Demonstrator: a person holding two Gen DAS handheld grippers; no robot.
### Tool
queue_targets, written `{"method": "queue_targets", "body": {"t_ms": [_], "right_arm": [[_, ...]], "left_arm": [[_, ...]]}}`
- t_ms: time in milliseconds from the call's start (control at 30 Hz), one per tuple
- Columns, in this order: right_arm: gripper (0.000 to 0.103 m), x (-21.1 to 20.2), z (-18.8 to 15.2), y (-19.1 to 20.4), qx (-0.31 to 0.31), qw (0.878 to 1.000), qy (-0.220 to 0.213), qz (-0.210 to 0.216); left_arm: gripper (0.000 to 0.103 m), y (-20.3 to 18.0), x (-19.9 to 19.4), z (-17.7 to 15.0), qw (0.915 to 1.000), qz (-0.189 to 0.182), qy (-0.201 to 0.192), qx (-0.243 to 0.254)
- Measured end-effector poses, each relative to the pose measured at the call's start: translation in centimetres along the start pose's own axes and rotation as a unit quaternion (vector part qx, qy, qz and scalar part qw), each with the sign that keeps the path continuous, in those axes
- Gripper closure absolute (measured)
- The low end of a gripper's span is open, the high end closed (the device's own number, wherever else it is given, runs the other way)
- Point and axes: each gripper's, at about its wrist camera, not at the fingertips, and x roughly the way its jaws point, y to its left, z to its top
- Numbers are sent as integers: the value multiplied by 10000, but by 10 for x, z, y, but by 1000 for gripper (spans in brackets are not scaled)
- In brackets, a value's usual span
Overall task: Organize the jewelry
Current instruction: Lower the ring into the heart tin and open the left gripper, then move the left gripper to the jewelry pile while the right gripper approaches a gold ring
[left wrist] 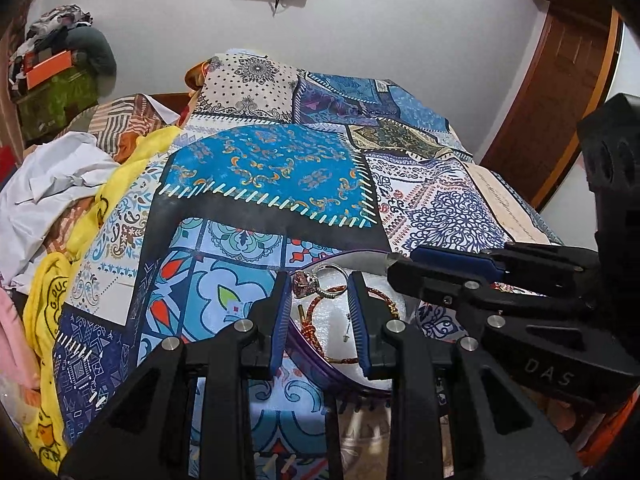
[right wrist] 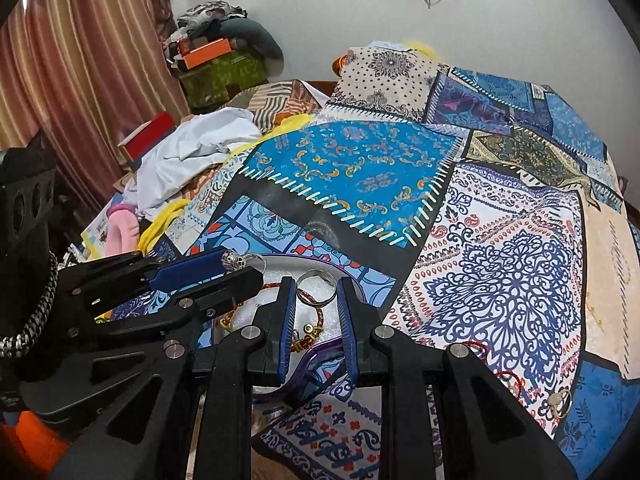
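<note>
Your bed (left wrist: 280,168) carries the patchwork quilt, and near its front edge sits the purple-rimmed tray (left wrist: 316,360). Both your grippers tilt down over it, side by side. Your left gripper (left wrist: 320,304) has its jaws partly open around the stone ring (left wrist: 316,280), not pressing it. Your right gripper (right wrist: 316,308) stands narrowly open, framing a plain band ring (right wrist: 316,286) without gripping.

We record, at six o'clock, our right gripper (right wrist: 316,330), jaws apart over a purple-rimmed white-lined tray (right wrist: 320,354) on the patchwork bedspread (right wrist: 500,272). Plain silver ring (right wrist: 317,288) between the fingers; left gripper (right wrist: 236,268) at nine o'clock.
</note>
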Motion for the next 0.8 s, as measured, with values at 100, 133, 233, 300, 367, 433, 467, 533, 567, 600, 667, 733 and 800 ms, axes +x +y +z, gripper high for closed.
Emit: {"method": "queue_targets", "body": {"t_ms": [100,133,233,300,367,433,467,533,567,600,667,733,800], "right_arm": [[84,1,0,-1,63,10000,60,25],[84,2,0,-2,68,10000,64,21],[84,-2,0,-2,99,9999,48,19],[84,-5,-1,-2,107,9999,25,13],[84,-9,-1,-2,104,9999,-7,-10],[84,-14,0,-3,115,9999,-51,-32],[84,-18,-1,-3,122,9999,-87,-51],[84,-23,0,-5,136,9998,-141,-81],[84,-27,0,-6,148,9997,-173,-96],[84,-31,0,-7,167,9996,-215,-117],[84,-38,0,-8,196,9993,-278,-143],[84,-47,0,-10,228,9989,-361,-174],[84,-55,0,-10,249,9985,-443,-193]], "left_arm": [[75,1,-1,0,10000,2,13,-22],[75,1,-1,0,10000,-5,23,-35],[75,0,-3,0,10000,11,27,-46],[75,-1,-6,1,10000,10,11,-46],[75,-3,-9,2,10000,39,-13,-25],[75,-4,-13,3,10000,66,-38,-5],[75,-6,-16,4,10000,72,-57,1],[75,-9,-22,6,9999,91,-115,28],[75,-11,-25,6,9998,101,-141,41],[75,-13,-29,7,9998,107,-172,54],[75,-17,-36,9,9996,118,-233,84],[75,-23,-44,10,9994,143,-300,127],[75,-28,-52,12,9991,165,-362,168]]}}
